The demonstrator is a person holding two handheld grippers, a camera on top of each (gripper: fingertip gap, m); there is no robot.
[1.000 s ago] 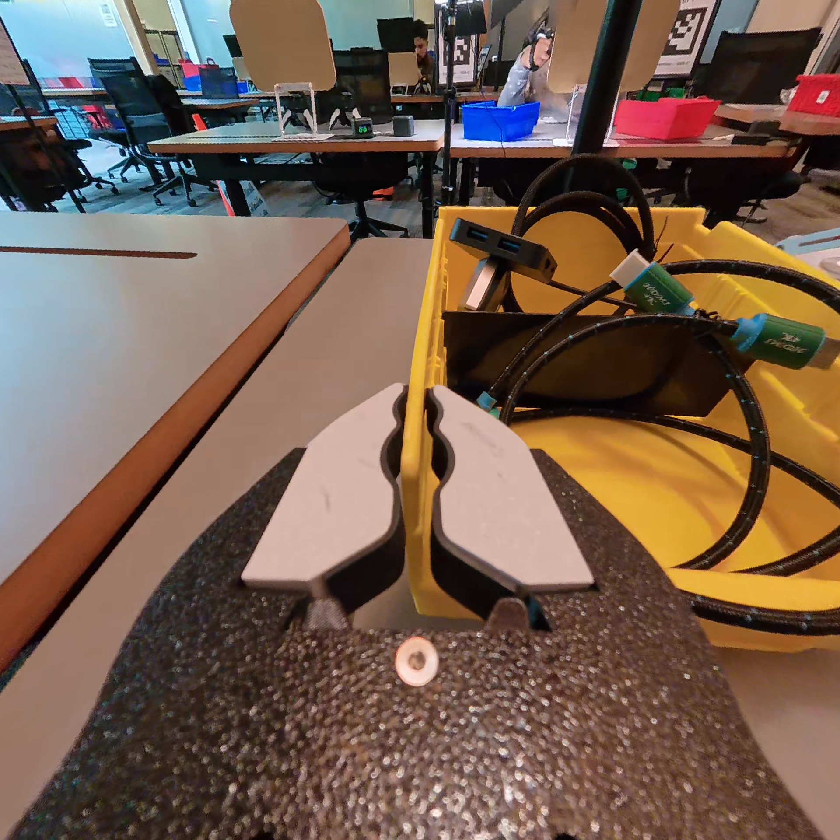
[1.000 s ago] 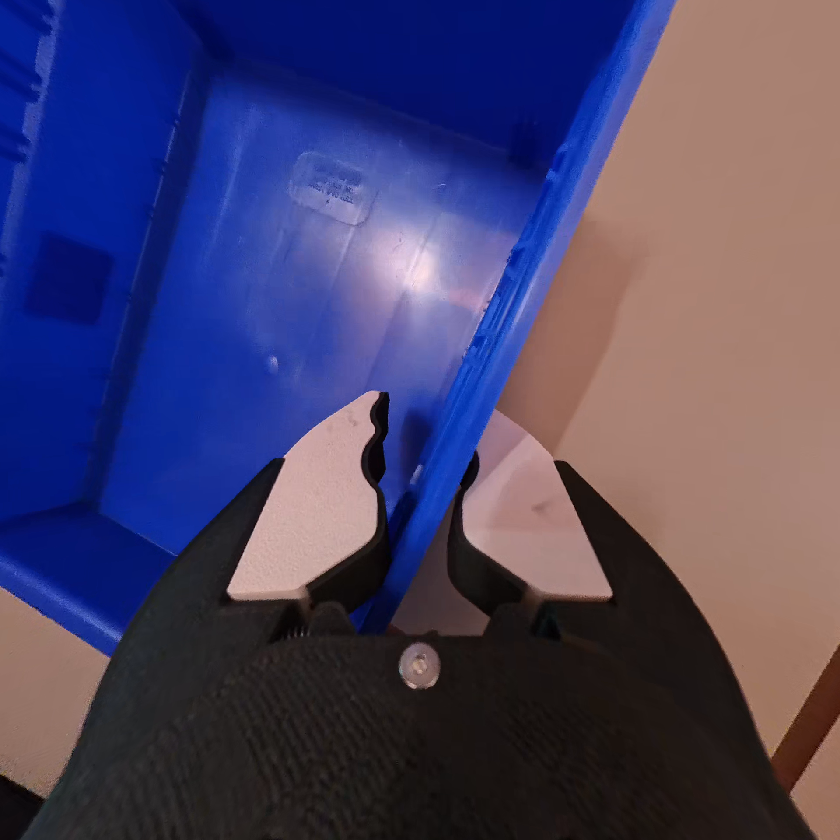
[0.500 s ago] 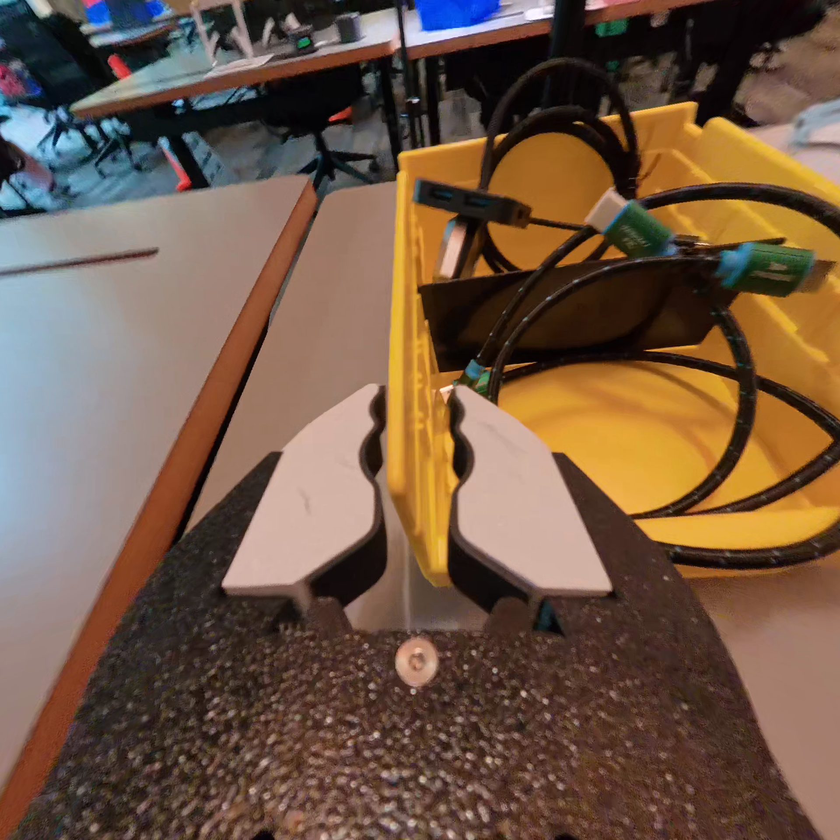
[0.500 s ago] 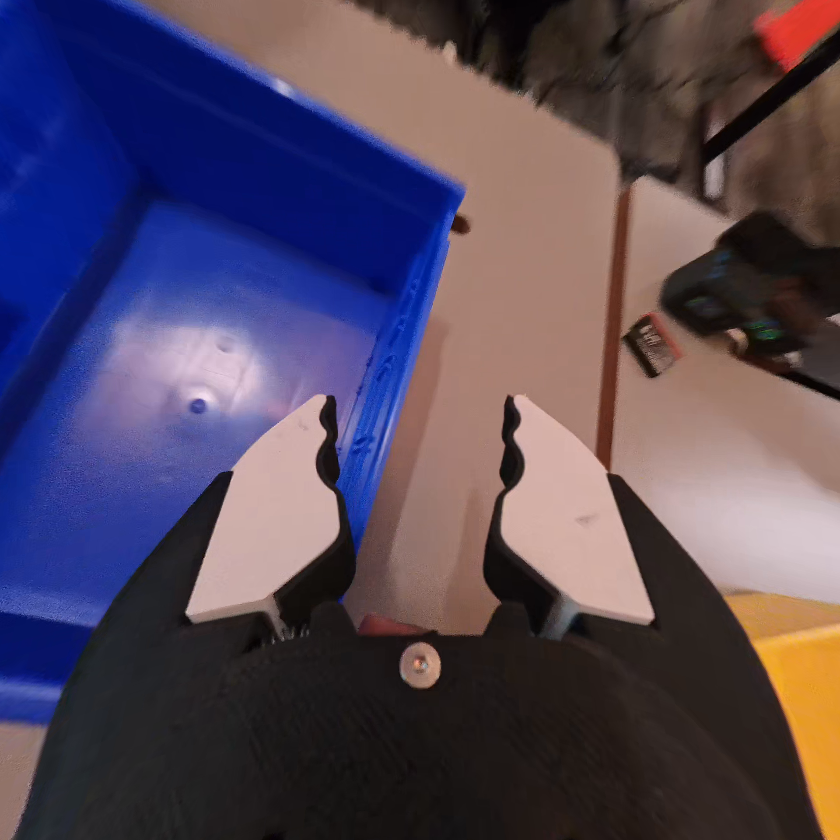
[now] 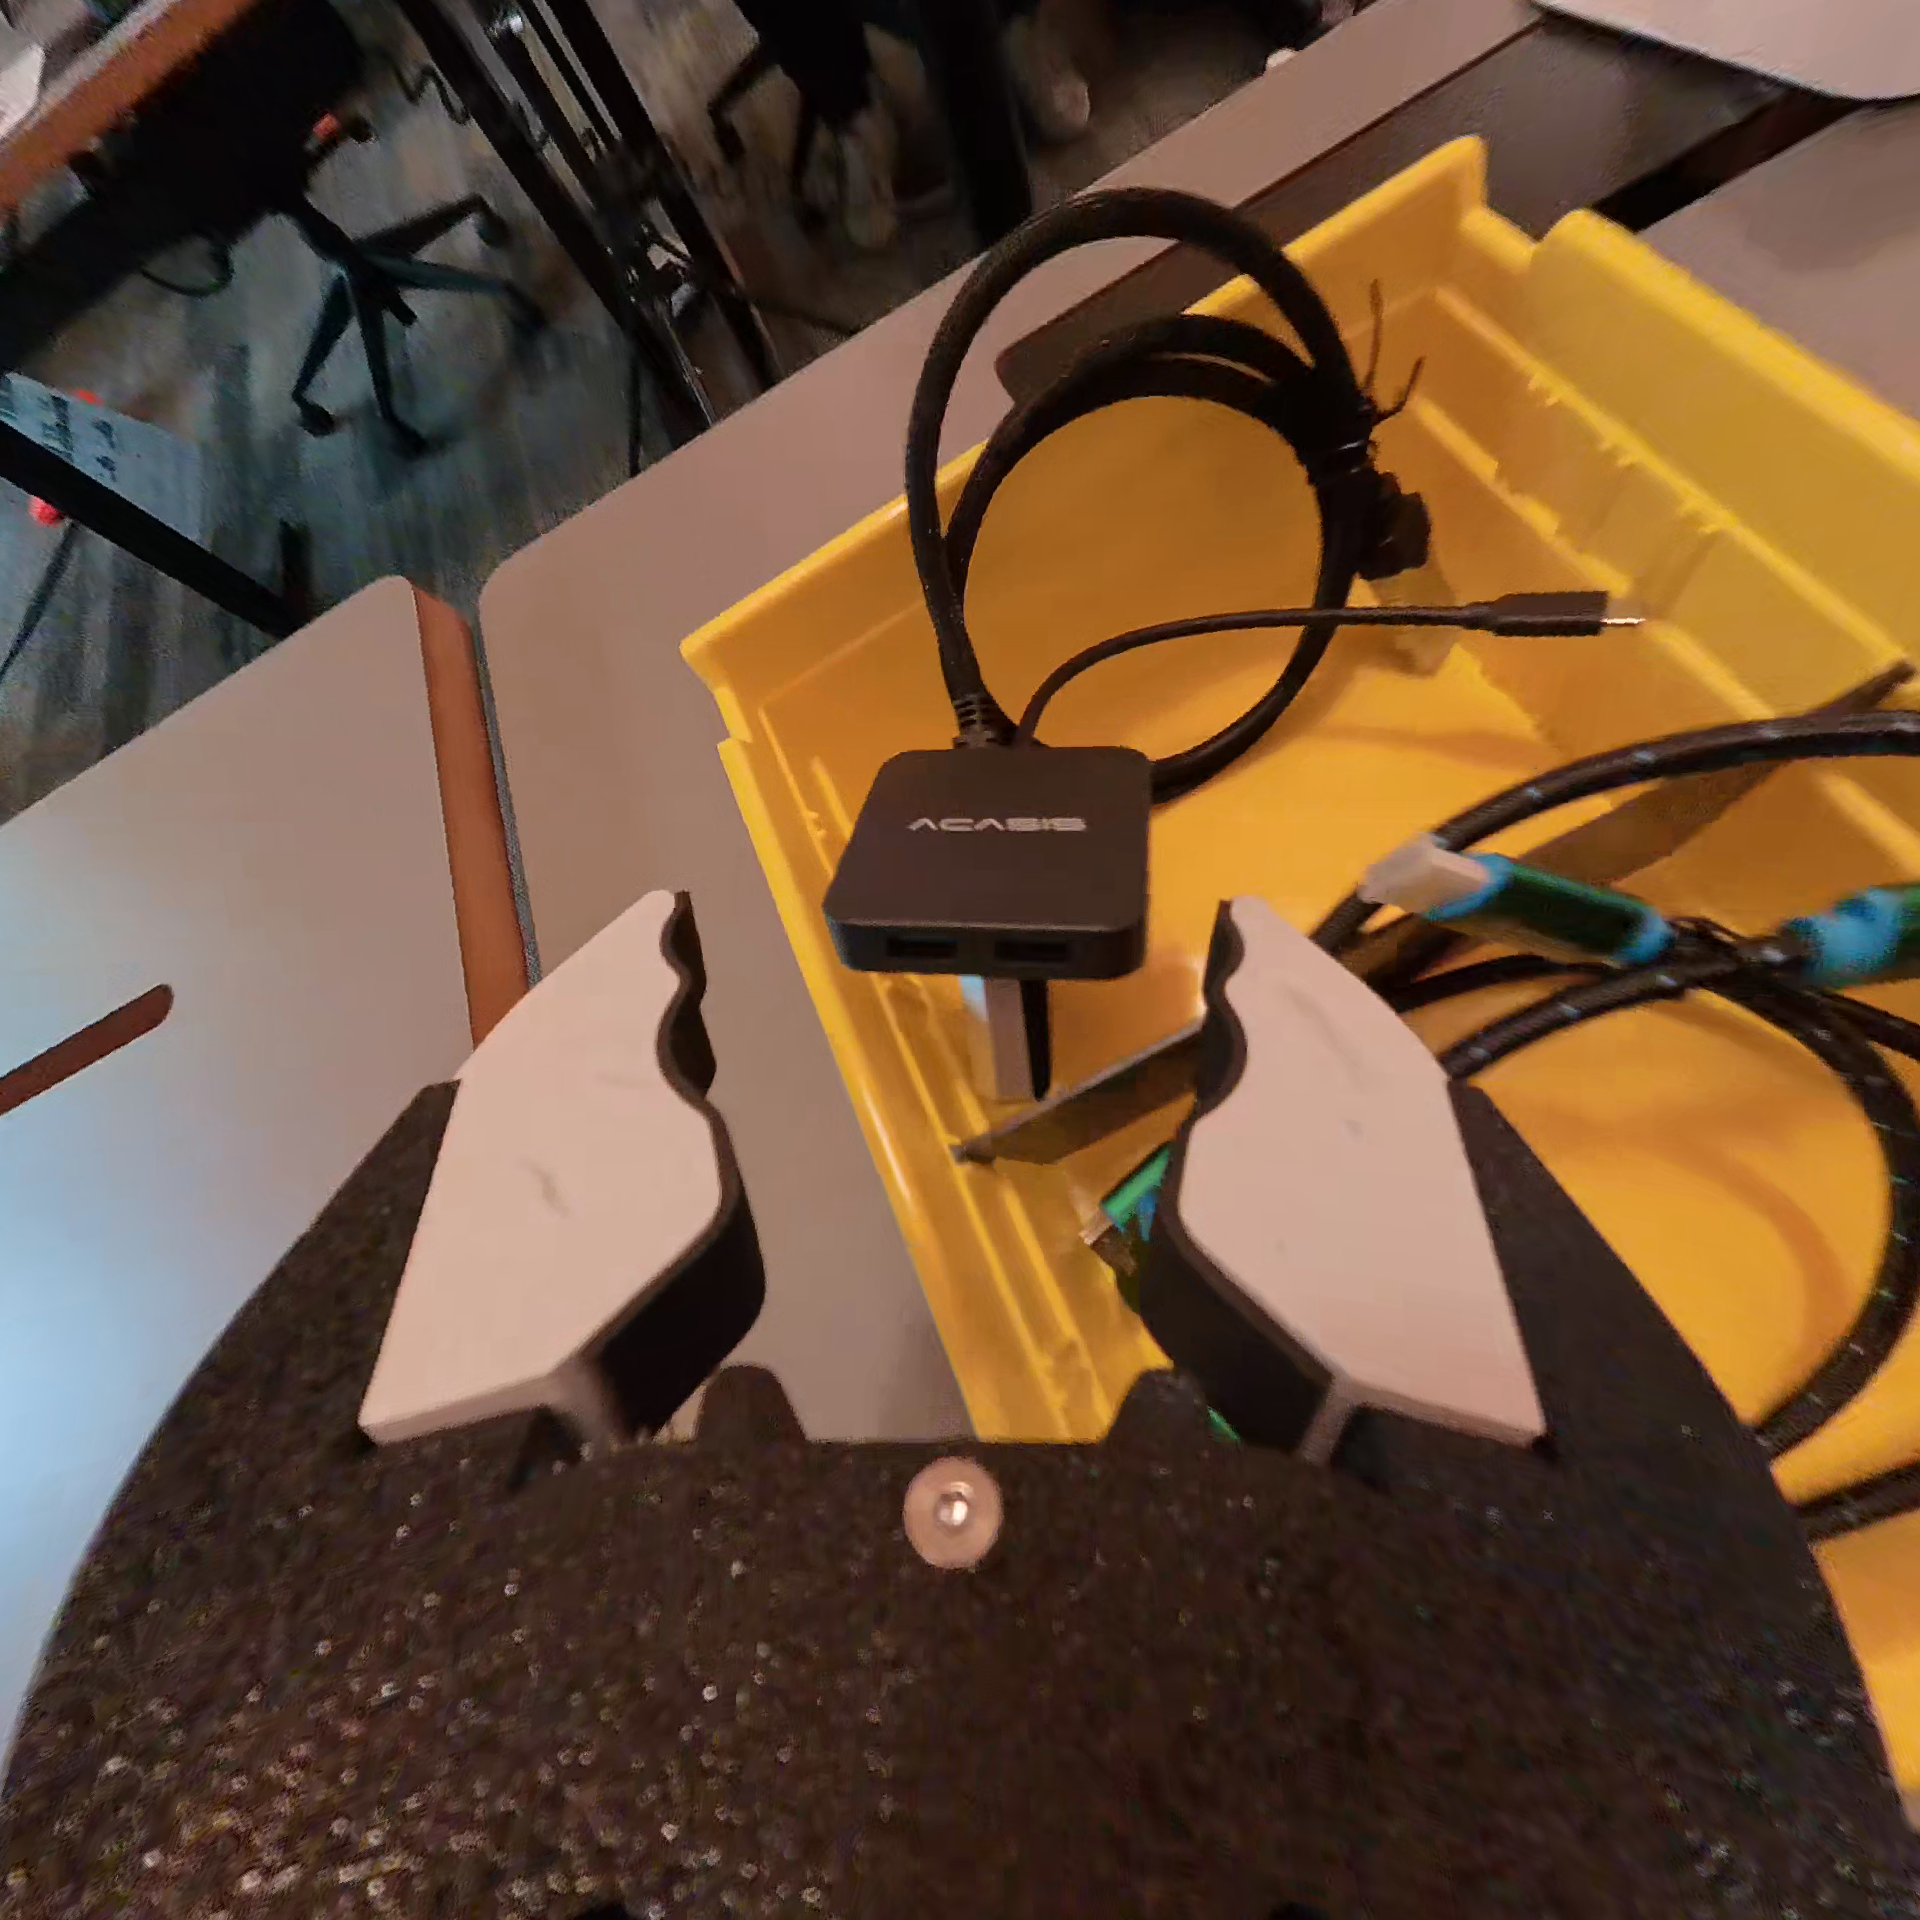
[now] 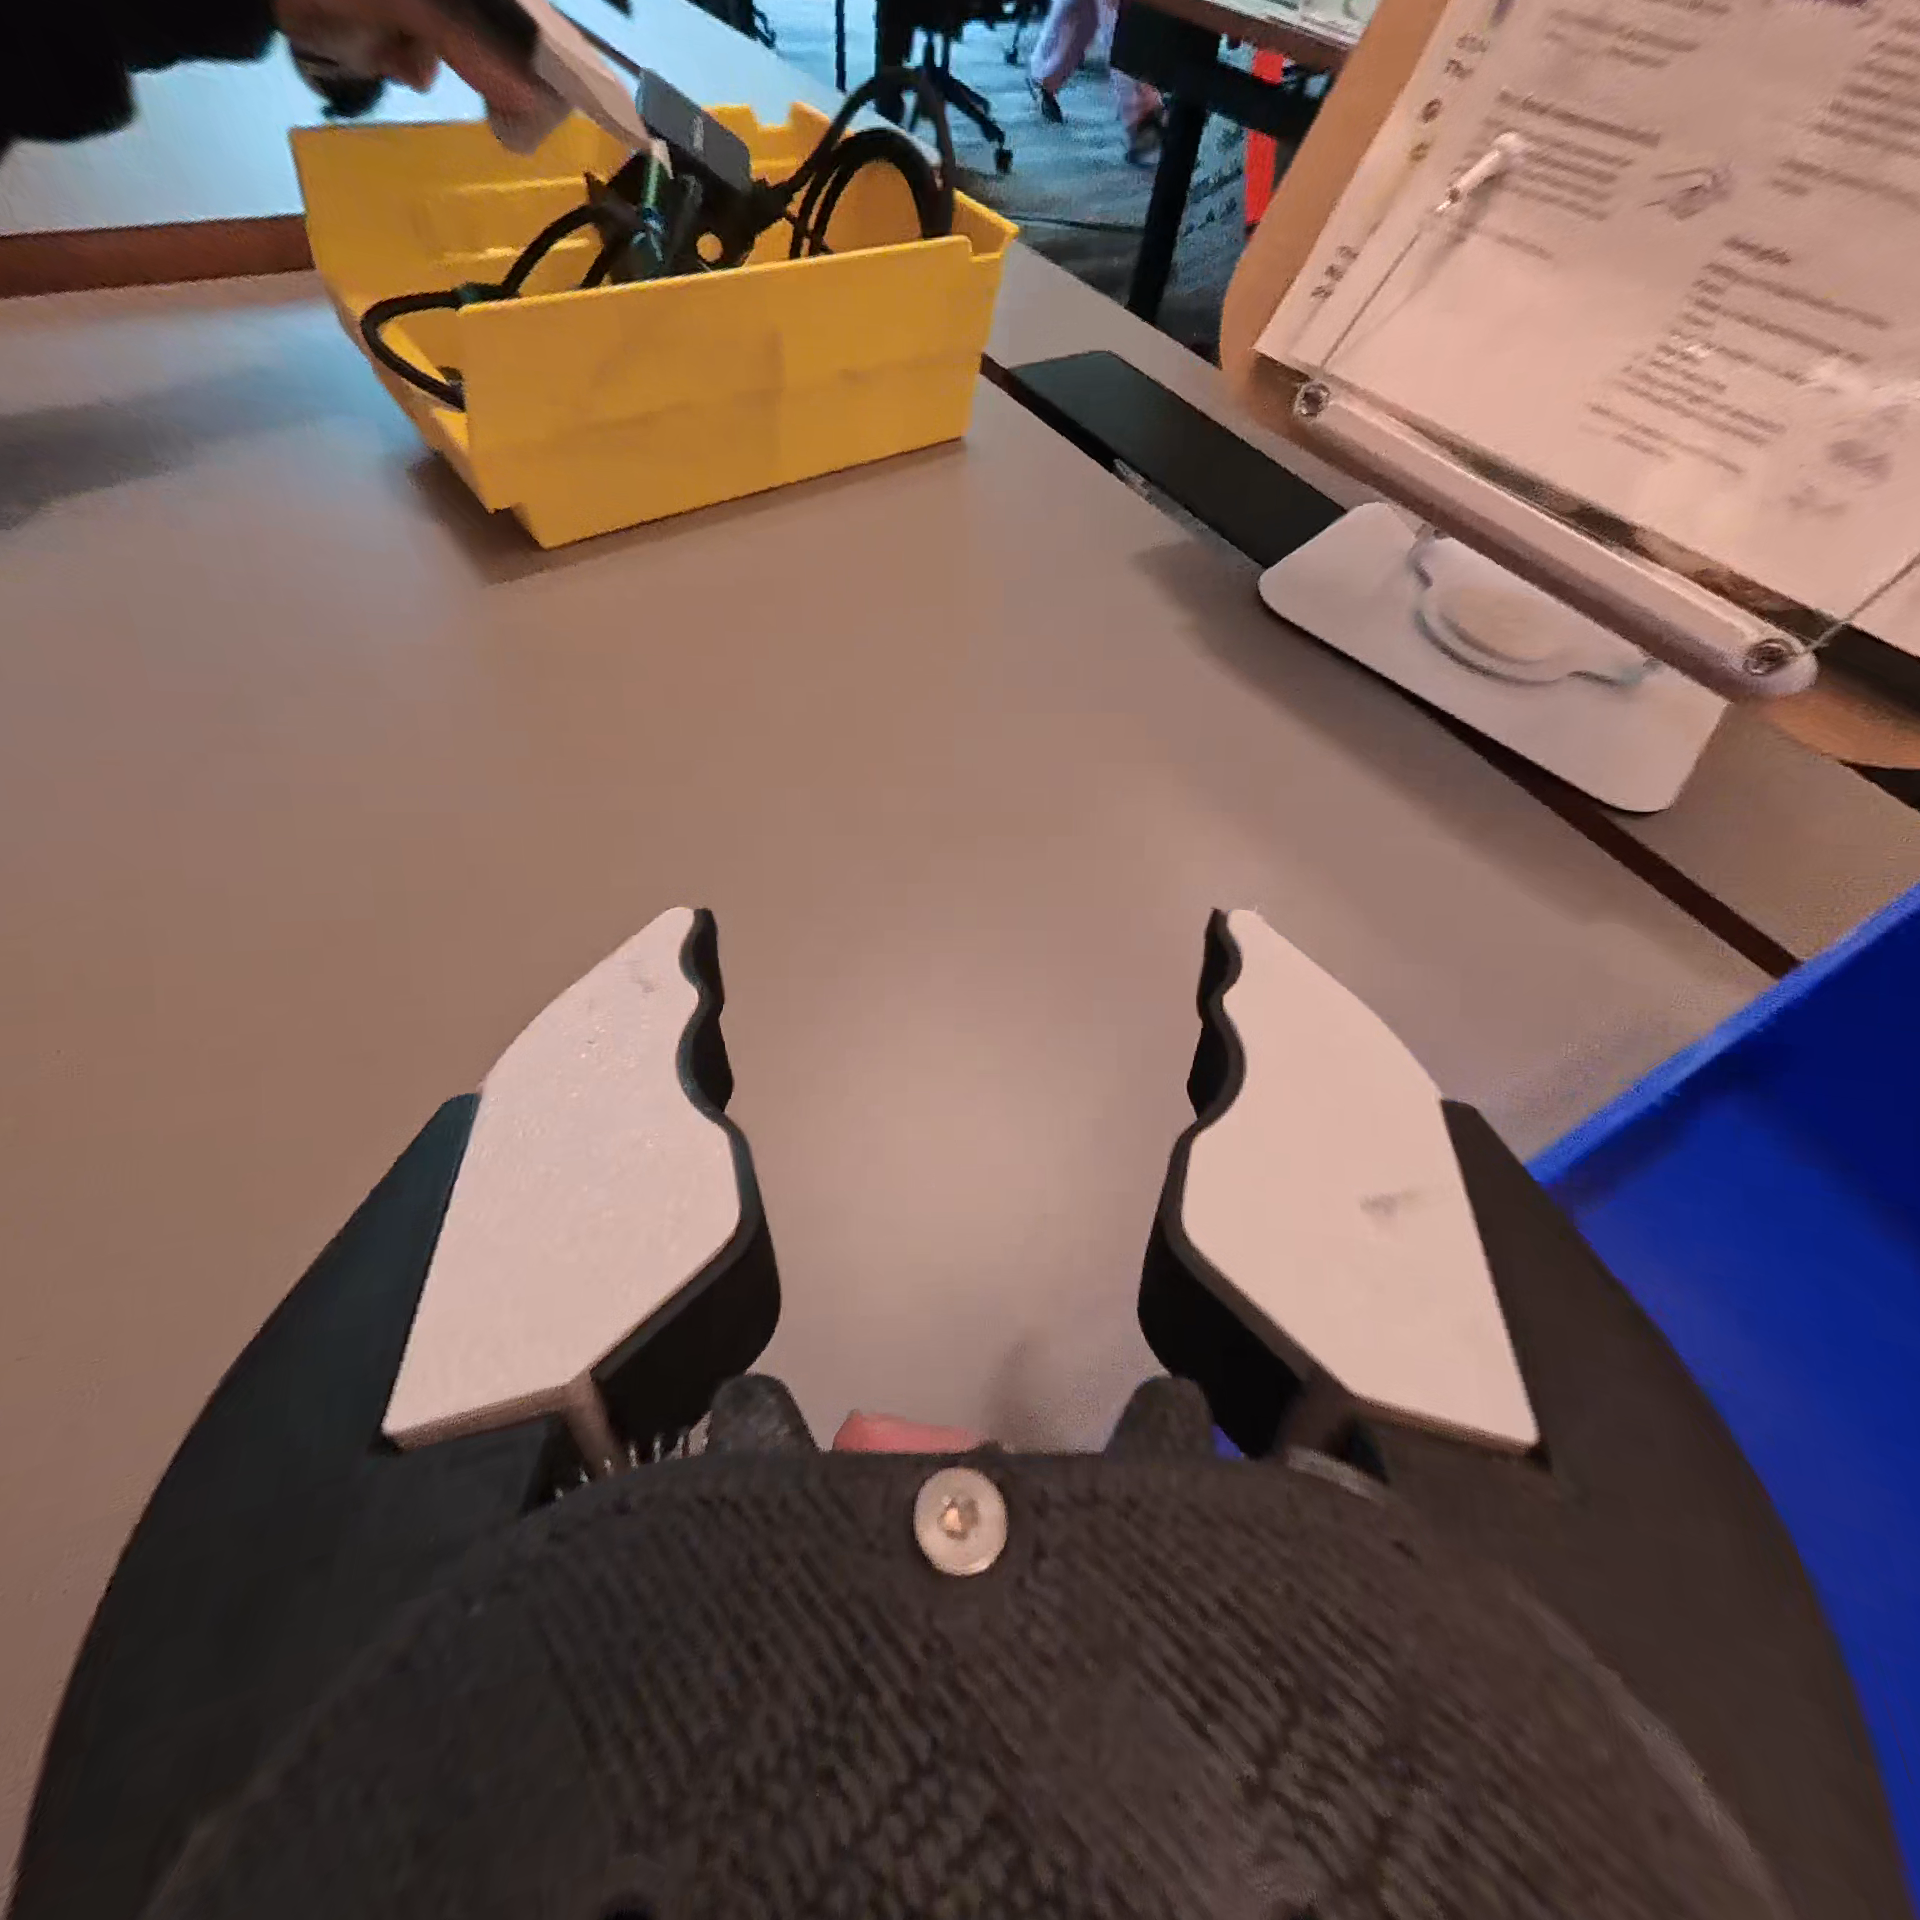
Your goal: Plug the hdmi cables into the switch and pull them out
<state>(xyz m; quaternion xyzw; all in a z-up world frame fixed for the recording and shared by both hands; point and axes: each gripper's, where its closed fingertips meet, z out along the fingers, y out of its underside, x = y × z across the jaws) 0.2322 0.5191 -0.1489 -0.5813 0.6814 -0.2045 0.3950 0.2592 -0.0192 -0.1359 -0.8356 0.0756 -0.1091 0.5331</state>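
Evidently, with both the left gripper (image 5: 951, 914) and right gripper (image 6: 961, 920) spread empty, the square black plastic switch (image 5: 992, 862), perched at the yellow plastic bin's (image 5: 1621, 436) near-left corner, could be toppled by snagged black braided HDMI cables (image 5: 1621, 951).

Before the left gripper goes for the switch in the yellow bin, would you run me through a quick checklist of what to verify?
1. Left gripper open: ok, its jaws stand wide apart with nothing between them.
2. Switch reachable: ok, it sits just ahead of the fingertips, over the near wall of the yellow bin.
3. Switch ports free: ok, both front sockets look empty.
4. HDMI cables findable: ok, green and blue plugs lie in the bin to the switch's right.
5. Right gripper ready: ok, open and empty over the bare table.
6. Whether the switch lies loose or is propped on something: cannot tell.
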